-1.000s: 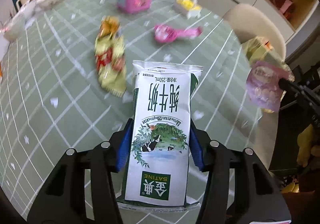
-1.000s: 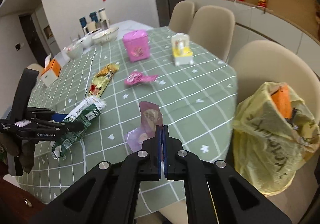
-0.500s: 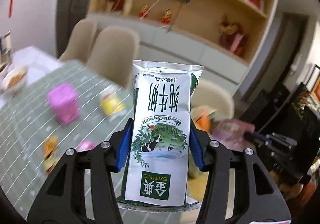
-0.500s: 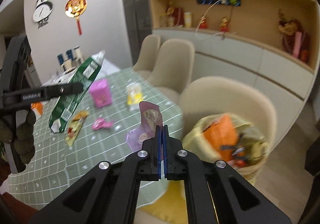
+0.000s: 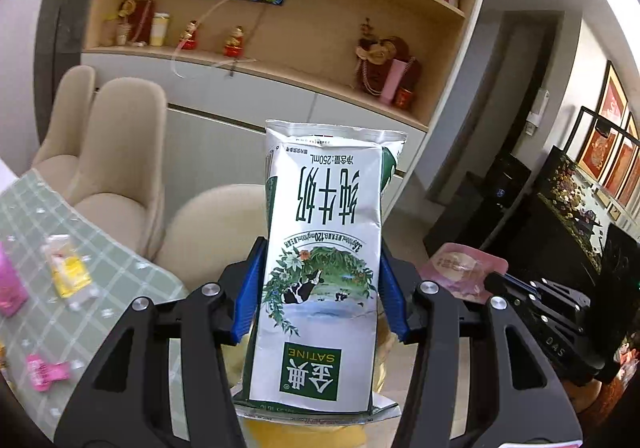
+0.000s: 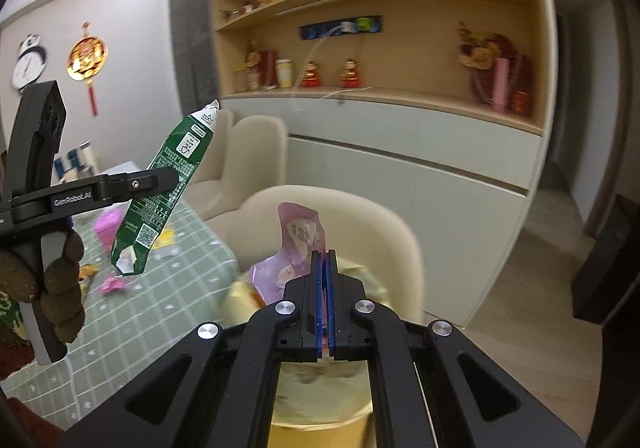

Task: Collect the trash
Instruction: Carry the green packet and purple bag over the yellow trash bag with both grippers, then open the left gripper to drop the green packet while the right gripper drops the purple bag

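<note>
Milk carton [image 5: 320, 272] is clamped between the pads of the left hand-held gripper [image 5: 320, 288]; a pink wrapper [image 6: 298, 248] is pinched by the closed right hand-held gripper [image 6: 325, 276], a yellow bag [image 6: 320, 400] just below it.

chairs [image 6: 256, 151] – beige, by table | shelf [image 6: 380, 95] – figurines | panda clock [image 6: 28, 63] – wall

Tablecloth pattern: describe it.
Green tablecloth with a white grid and small white flowers, clearest in the right wrist view.
</note>
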Demonstrator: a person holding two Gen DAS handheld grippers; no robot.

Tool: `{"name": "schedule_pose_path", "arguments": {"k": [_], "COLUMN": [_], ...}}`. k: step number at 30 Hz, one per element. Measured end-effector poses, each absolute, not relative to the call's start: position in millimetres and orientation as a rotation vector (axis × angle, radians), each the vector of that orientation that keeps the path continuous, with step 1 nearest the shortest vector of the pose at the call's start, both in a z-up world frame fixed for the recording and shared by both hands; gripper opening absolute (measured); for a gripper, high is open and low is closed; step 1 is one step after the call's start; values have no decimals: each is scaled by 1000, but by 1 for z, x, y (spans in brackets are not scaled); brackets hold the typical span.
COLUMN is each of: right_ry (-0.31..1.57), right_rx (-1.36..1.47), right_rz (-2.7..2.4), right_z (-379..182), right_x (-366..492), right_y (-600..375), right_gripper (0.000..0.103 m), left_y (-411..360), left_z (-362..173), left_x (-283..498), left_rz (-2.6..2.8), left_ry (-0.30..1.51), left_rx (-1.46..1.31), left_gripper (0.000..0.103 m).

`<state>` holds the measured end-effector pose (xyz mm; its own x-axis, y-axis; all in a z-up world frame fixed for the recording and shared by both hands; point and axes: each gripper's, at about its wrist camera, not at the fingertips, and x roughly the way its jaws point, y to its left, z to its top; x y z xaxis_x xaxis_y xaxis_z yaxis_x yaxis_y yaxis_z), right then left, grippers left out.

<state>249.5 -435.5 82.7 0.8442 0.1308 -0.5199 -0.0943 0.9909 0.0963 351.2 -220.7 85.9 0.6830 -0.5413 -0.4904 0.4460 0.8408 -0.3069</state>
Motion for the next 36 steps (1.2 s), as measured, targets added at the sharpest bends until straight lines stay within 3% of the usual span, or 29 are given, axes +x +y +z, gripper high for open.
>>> {"name": "schedule_pose_path", "arguments": {"k": [8,19,26,29,36], "right_ry": [602,685,707,715,715], "right_rx": [182,261,255,257,244], "right_rz": [54,34,23,29,84], "right_z": [37,-8,-14,-16,-10], "right_x": [270,314,322,324,331], "right_y": [-493,-514,-516,-513,-498], "right_gripper": [4,4,4,4,4], "left_y": [-277,-338,-347,-343,-309], "left_z": [17,-72,-86,-84,-42], "left_x": [405,445,452,453,437], "left_rz": [-522,-534,-551,-559,-614], "left_ry": [731,1064,1142,1158,1058], "left_rx": [-180,40,55,16,-105], "left_gripper": [49,47,47,54,57]}}
